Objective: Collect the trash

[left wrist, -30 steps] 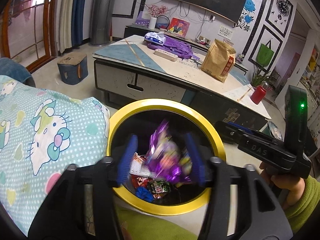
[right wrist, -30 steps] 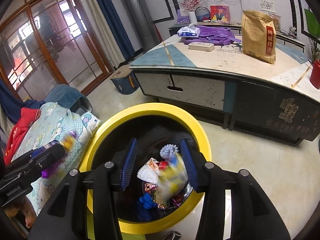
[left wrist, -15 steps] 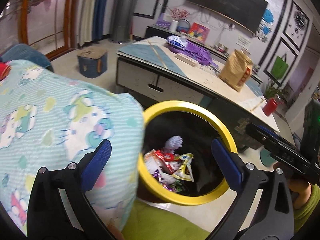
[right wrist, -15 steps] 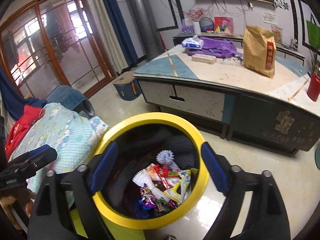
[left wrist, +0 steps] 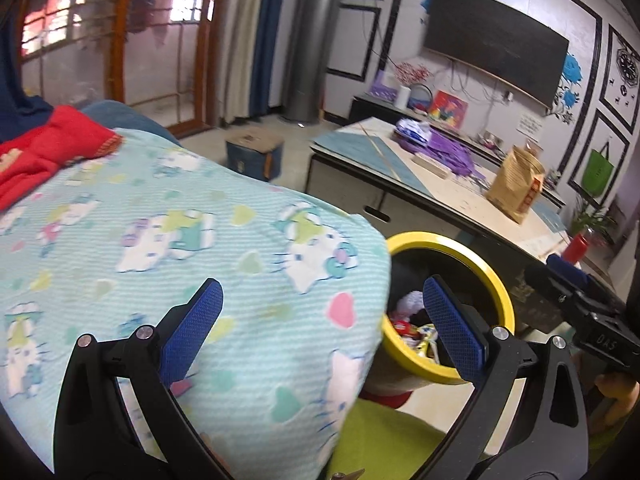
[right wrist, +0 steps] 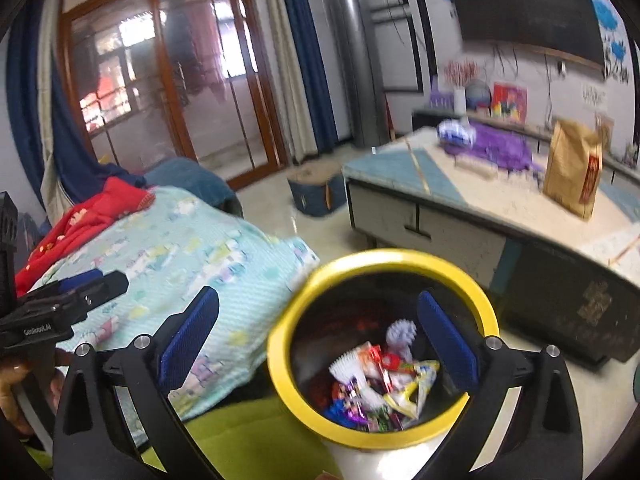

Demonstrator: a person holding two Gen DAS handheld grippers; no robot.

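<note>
A black bin with a yellow rim (right wrist: 280, 364) stands on the floor and holds several bright wrappers (right wrist: 380, 376). My right gripper (right wrist: 318, 342) hangs above and just left of the bin. Its jaws are still opening, with nothing held between the blue pads (right wrist: 448, 344). My left gripper (left wrist: 326, 328) is open and empty over a pale blue cartoon-cat blanket (left wrist: 200, 240). The bin's rim (left wrist: 460, 246) shows past its right pad. The blanket hides the bin's left side in the left wrist view. Each gripper shows at the edge of the other's view: right gripper (left wrist: 568, 276), left gripper (right wrist: 100, 286).
A low table (left wrist: 400, 172) behind the bin carries a brown paper bag (left wrist: 516, 184), a purple bag (left wrist: 448, 148) and a red bottle (left wrist: 576, 246). A blue box (left wrist: 254, 156) sits on the floor. A red garment (left wrist: 48, 148) lies on the blanket; green fabric (left wrist: 384, 432) is below.
Both grippers opened wide and the wrappers they held now lie in the bin. Both hands rose and swung left, so the blanket fills more of the left wrist view.
</note>
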